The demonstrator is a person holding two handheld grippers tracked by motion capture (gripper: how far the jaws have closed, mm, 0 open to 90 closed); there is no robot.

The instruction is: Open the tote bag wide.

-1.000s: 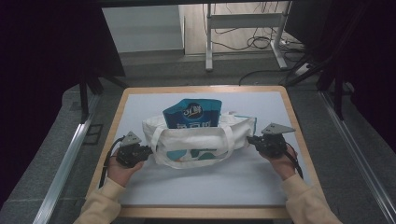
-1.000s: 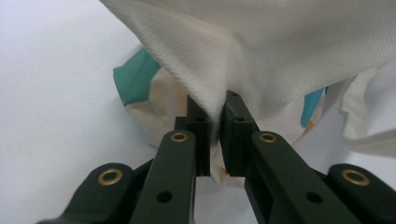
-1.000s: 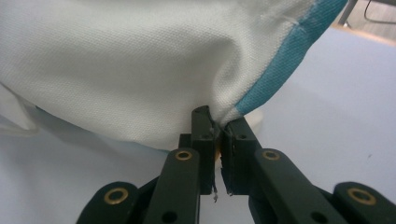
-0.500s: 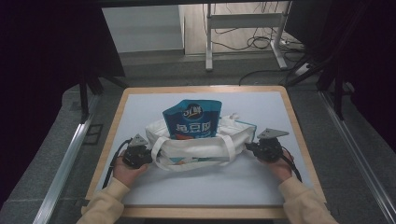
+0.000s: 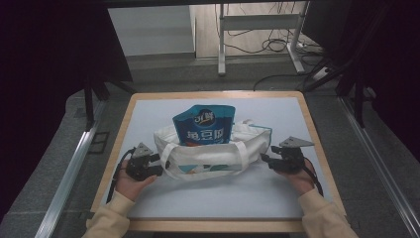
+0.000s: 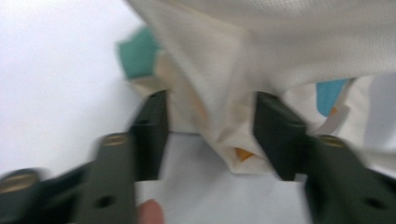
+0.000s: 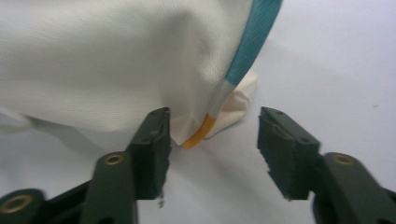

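Lowered tote bag (image 5: 208, 153) on white tabletop (image 5: 223, 198)

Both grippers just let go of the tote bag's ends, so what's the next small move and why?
Probably draw both grippers back from the tote bag. The left gripper and right gripper have just been opening; a bag corner lies loose between each pair of jaws, and the blue pouch stands inside.

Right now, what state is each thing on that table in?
Tote bag: lying on the table, mouth open, handles slack.
Blue pouch: upright, sticking out of the bag.
Left tongs: just opened, bag corner loose between the jaws.
Right tongs: just opened, bag corner in front, not pinched.
Table: bag resting on it.
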